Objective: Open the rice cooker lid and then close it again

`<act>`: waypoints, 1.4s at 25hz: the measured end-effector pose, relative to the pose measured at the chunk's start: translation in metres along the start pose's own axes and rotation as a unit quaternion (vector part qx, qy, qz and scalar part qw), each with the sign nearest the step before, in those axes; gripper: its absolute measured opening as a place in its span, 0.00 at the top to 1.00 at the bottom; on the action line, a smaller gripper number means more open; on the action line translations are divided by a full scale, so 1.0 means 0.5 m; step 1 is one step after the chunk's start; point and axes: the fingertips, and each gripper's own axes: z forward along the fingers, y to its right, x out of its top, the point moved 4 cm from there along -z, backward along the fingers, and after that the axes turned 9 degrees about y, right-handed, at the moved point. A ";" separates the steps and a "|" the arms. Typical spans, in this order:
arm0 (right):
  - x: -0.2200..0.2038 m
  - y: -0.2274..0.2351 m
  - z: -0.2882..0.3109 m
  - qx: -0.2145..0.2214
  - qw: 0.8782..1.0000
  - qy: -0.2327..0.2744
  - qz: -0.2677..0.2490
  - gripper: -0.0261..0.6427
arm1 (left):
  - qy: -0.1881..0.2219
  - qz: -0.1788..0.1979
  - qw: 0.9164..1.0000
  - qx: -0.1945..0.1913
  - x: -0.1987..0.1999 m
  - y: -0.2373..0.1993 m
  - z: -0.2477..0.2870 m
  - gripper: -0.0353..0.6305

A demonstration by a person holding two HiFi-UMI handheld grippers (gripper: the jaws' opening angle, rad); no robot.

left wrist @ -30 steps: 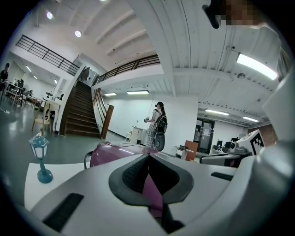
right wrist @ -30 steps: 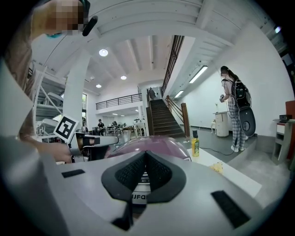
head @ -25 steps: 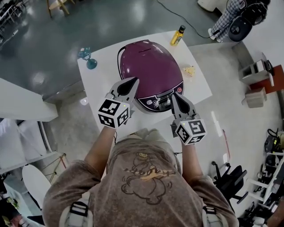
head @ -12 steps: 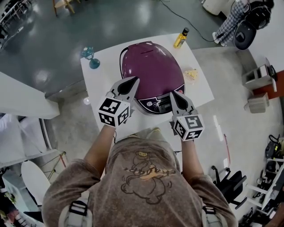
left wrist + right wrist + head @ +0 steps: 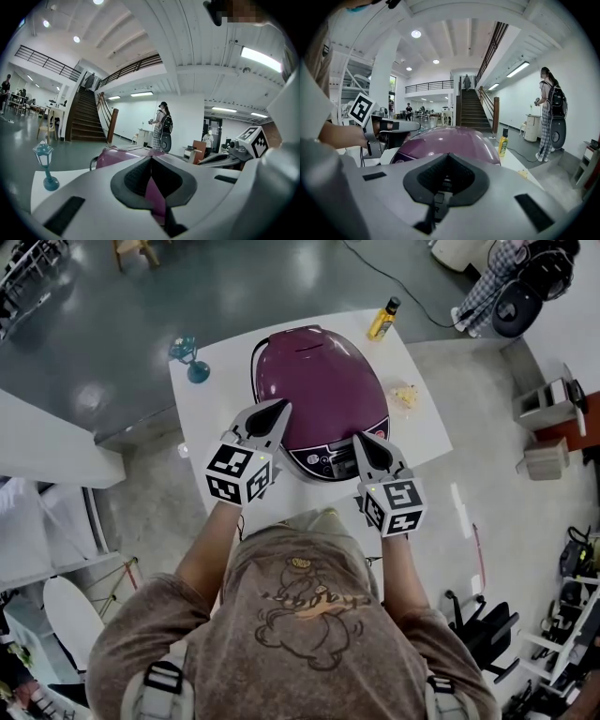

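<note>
Purple and glossy, the rice cooker (image 5: 319,390) sits in the middle of the white bench (image 5: 208,432). Its lid is down and its front panel (image 5: 323,462) faces the person. Both claws have their jaws together with nothing between them. The left claw (image 5: 279,409) lies at the cooker's left front shoulder. The right claw (image 5: 361,440) has its tip at the right end of the panel, just beside the grey latch (image 5: 345,459); whether it touches the latch I cannot tell.

The lid is not yet open, so the likely step is a press on that latch, and this is where trouble could start. A closed tip that lands off-centre on the smooth, curved shell could skid sideways and hit a panel button instead of the release. A hard level push could slide the whole cooker away across the bench toward the yellow bottle (image 5: 382,320) at the far corner, unless the left claw braces the body. If that claw rests on the lid itself rather than on the body below it, it would hold the lid down as the latch lets go. A sprung lid could also fly up against either claw. The teal lamp ornament (image 5: 190,360) stands well apart and looks safe.
</note>
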 end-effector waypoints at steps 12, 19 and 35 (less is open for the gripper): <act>-0.002 0.003 0.006 0.021 1.000 -0.016 0.015 0.96 | 0.000 -0.001 1.000 0.006 0.003 -0.009 0.008 0.91; -0.004 0.001 0.006 0.022 1.000 -0.015 0.004 0.96 | 0.004 0.003 1.000 -0.004 0.010 0.002 0.021 0.91; -0.001 0.001 -0.001 0.013 1.000 0.004 -0.002 0.95 | 0.011 0.020 1.000 -0.018 0.044 0.012 0.036 0.91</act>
